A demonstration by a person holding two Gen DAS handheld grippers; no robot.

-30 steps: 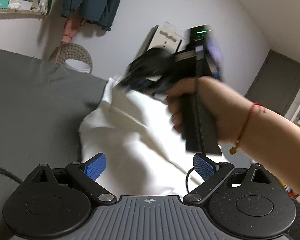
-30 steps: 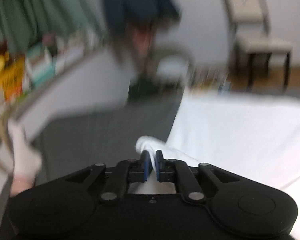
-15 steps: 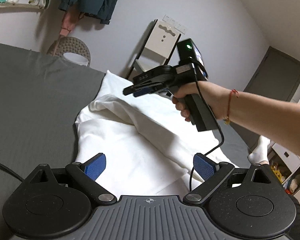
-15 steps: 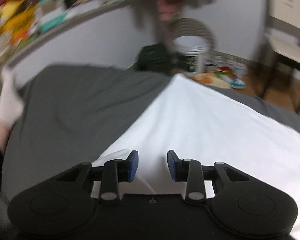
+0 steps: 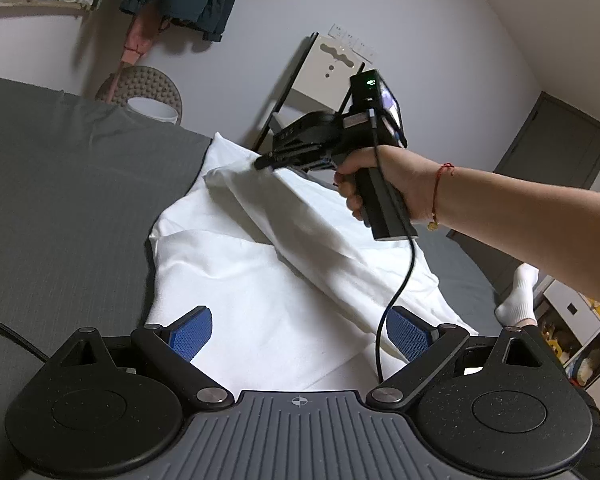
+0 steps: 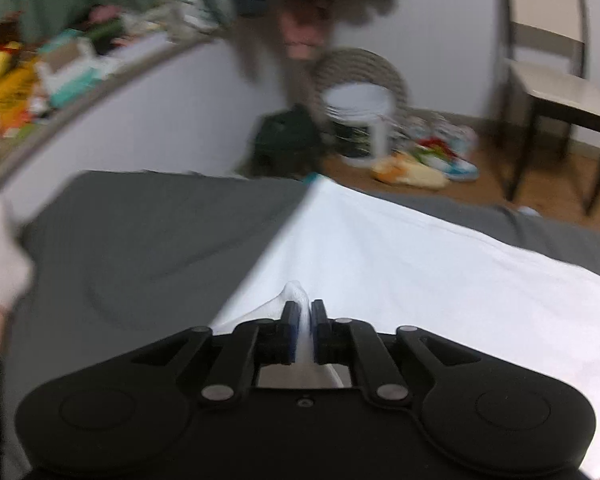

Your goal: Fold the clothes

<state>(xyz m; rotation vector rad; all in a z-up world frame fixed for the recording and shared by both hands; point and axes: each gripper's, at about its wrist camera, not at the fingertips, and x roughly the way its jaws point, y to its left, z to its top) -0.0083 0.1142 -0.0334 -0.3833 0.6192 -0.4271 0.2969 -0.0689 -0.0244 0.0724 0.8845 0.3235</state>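
We are pinching a fold of the white garment (image 5: pixel 268 280) in the closed right claw (image 6: pixel 303 328), lifting it off the grey bed (image 5: pixel 60 208). Our left claw (image 5: pixel 300 332) is hanging wide open, empty. The cloth looks light, limp and sagging, so hems and corners seem the best holds.

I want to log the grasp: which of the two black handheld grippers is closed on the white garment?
The right gripper: its blue pads pinch a fold of the white garment. The left gripper hangs wide open, holding nothing.
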